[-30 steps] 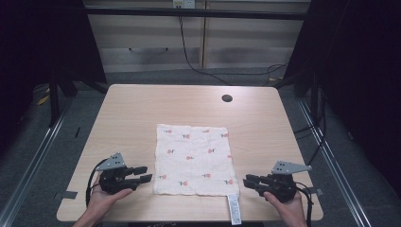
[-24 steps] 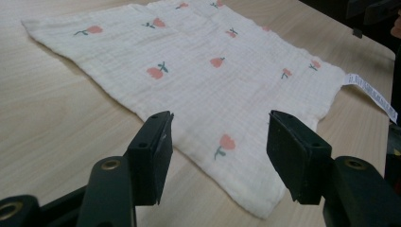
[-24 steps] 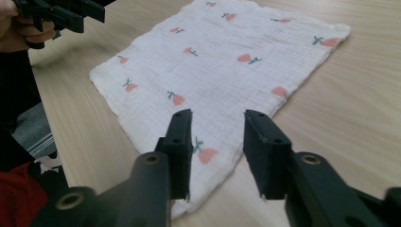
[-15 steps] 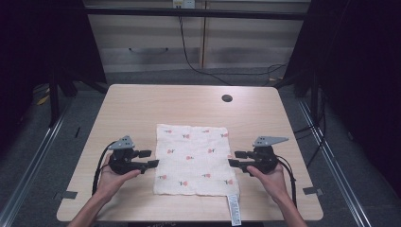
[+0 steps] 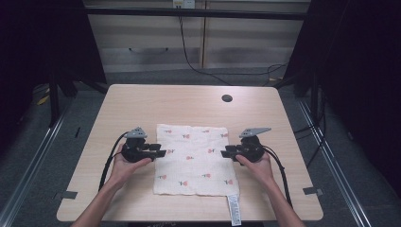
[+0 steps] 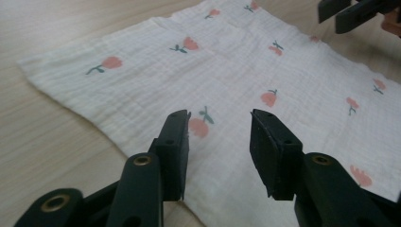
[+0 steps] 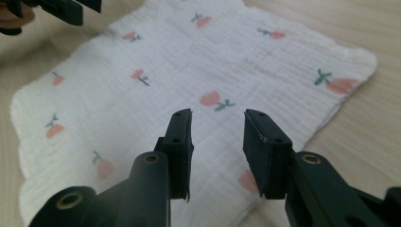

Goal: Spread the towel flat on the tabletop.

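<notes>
Both hands are over the table (image 5: 142,101), one on each side of the cloth (image 5: 194,161), a white square printed with small red flowers that lies flat at the middle of the near half. A white label (image 5: 234,209) hangs from its near right corner at the table's near edge.

The left hand (image 5: 125,163) comes in from the near left, forearm angled toward the middle, palm wrapped under the left gripper (image 5: 160,151). It is held about level, pointing right, its tips just over the cloth's left edge. In the left gripper view, the jaws have just been closing and stand partly apart, with nothing pinched; the fabric lies beneath the gap, one flower showing between them.

The right hand (image 5: 255,163) mirrors it from the near right. The right gripper (image 5: 226,153) points left, its tips at the cloth's right edge. Its jaws, too, have just been closing, and they stand part-open above the weave, gripping nothing.

The two grippers face each other across the cloth, well apart. Beyond it, a dark round hole (image 5: 227,98) sits in the far part of the tabletop.
</notes>
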Demonstrator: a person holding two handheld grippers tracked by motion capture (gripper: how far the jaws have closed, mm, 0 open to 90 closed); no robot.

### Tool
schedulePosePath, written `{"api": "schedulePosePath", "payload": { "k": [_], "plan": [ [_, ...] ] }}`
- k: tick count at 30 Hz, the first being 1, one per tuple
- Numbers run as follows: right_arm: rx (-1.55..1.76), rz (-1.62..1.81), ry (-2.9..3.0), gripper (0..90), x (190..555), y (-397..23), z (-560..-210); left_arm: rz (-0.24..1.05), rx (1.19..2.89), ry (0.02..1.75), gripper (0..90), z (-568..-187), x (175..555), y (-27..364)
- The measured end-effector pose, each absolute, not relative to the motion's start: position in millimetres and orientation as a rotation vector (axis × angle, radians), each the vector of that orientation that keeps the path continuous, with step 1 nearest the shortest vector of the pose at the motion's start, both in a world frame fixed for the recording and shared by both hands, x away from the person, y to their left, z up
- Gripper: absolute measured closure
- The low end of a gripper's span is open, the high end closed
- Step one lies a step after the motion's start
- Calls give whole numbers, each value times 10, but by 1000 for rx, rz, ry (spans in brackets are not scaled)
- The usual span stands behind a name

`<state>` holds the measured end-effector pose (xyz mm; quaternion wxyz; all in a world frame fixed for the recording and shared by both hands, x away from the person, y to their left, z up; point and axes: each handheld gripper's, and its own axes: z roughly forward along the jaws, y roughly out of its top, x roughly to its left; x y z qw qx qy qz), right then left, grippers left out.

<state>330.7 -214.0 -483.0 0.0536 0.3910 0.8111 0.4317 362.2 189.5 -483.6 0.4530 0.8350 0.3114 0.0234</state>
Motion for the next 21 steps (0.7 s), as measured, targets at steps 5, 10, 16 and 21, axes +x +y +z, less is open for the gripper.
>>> {"api": "schedulePosePath", "payload": {
  "k": [5,10,16,21],
  "plan": [
    [1198,1289,2476,587,3333,-2099,-4900,63,2086,791,607,-4920,3670,1857],
    [1189,1217,2507,553,3340,-2018,-5003,103,2122,784,626,-4971,3634,1790],
    [1184,1184,2504,614,3350,-2017,-5037,122,2141,802,647,-5026,3665,1798],
    [1193,1170,2503,617,3323,-2040,-5031,129,2147,801,652,-5052,3632,1798]
  ]
}}
